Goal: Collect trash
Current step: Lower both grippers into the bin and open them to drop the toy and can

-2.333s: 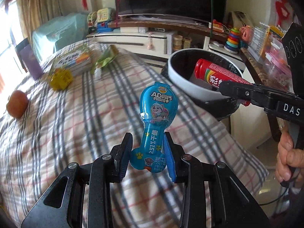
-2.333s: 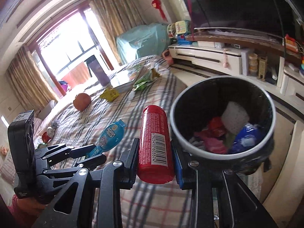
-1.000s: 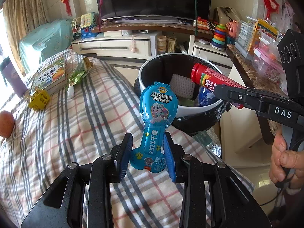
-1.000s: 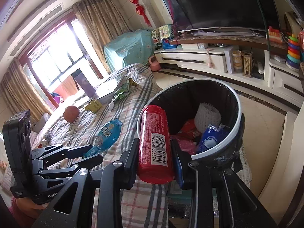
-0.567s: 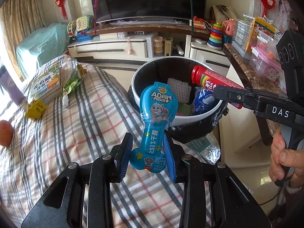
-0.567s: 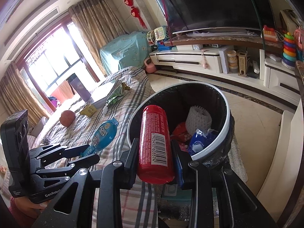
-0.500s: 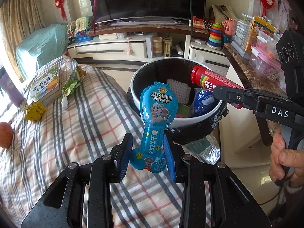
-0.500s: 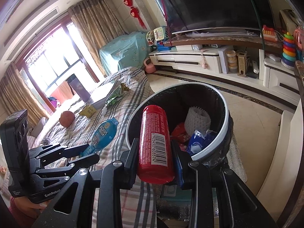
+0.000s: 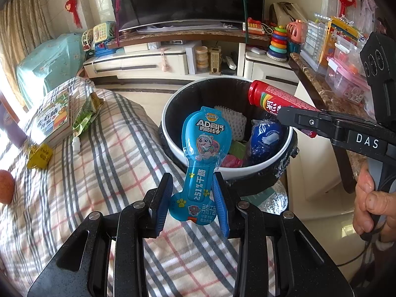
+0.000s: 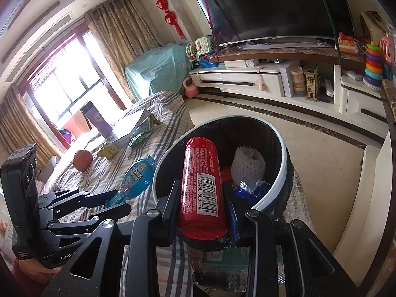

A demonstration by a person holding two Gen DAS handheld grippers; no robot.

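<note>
Left gripper (image 9: 192, 199) pinches the blue, spoon-shaped plastic snack wrapper (image 9: 201, 148) by its narrow stem; probably light and floppy. Right gripper (image 10: 201, 210) clamps the rigid red cylindrical candy tube (image 10: 201, 185) mid-body above the black, white-rimmed trash bin (image 10: 282, 170).

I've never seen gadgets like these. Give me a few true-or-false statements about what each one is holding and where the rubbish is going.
1. The left gripper is clamped on a blue snack wrapper. True.
2. The right gripper holds a green bottle. False: it holds a red tube with a barcode.
3. The trash bin is empty. False: a white foam net and a blue wrapper already lie inside.
4. The bin has a black liner and a white rim. True.
5. An orange-red round fruit lies on the checked blanket. True.
</note>
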